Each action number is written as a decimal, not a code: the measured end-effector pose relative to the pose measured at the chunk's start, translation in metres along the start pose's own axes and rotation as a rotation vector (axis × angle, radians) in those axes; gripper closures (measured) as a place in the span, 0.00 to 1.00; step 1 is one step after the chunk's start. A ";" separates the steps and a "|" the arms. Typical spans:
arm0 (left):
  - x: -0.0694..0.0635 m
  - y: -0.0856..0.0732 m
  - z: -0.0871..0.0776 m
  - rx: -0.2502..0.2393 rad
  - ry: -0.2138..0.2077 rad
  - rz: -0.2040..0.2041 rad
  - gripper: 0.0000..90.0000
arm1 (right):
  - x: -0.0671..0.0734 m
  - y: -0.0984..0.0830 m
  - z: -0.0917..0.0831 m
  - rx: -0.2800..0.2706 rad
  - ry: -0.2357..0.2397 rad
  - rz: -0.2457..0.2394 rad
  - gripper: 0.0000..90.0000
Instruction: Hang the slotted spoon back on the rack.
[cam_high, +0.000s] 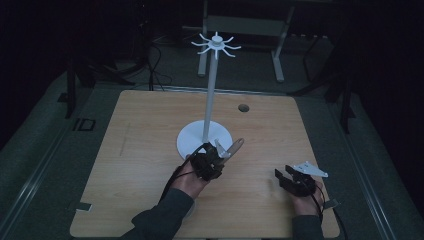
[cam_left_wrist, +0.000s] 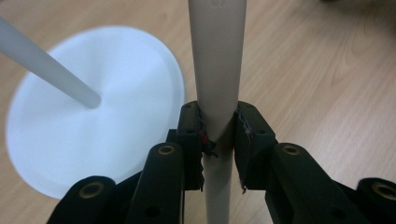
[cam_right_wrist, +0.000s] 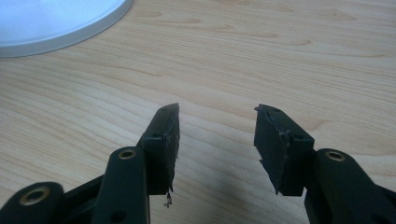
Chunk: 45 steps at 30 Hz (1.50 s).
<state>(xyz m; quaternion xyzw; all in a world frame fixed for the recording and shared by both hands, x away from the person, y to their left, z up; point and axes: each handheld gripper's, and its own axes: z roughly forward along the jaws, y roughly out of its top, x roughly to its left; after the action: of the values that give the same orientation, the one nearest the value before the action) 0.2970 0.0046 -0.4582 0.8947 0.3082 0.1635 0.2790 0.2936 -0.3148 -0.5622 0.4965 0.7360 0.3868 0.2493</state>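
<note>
A white stand with a round base (cam_high: 192, 140) and a tall pole (cam_high: 210, 95) carries a ring of hooks (cam_high: 216, 44) at its top. My left gripper (cam_high: 212, 157) is just in front of the base and is shut on a long beige utensil (cam_high: 233, 147) that sticks out up and to the right. In the left gripper view the beige handle (cam_left_wrist: 216, 60) runs between the closed jaws, with the white base (cam_left_wrist: 93, 107) behind it. My right gripper (cam_high: 284, 176) rests low over the table's right front, open, with bare wood between its fingertips (cam_right_wrist: 163, 126).
The wooden table (cam_high: 150, 150) has a small round hole (cam_high: 243, 107) near its back edge. Behind the table stands a grey frame (cam_high: 245, 30) on the dark floor. The base's rim (cam_right_wrist: 60, 32) lies far left ahead of the right gripper.
</note>
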 end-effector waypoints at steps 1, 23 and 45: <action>-0.001 0.000 -0.005 -0.033 0.013 -0.009 0.82 | 0.000 0.000 0.000 -0.001 -0.001 0.001 0.56; 0.001 -0.004 -0.045 -0.313 0.136 -0.092 0.82 | -0.001 -0.001 0.000 -0.005 -0.006 0.012 0.53; 0.015 0.002 -0.073 -0.477 0.212 -0.168 0.83 | -0.001 -0.001 0.001 0.003 -0.015 -0.004 0.53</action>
<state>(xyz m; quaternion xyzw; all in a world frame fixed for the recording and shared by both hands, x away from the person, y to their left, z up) 0.2751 0.0420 -0.3972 0.7529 0.3617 0.3005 0.4605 0.2938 -0.3157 -0.5636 0.4984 0.7356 0.3817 0.2547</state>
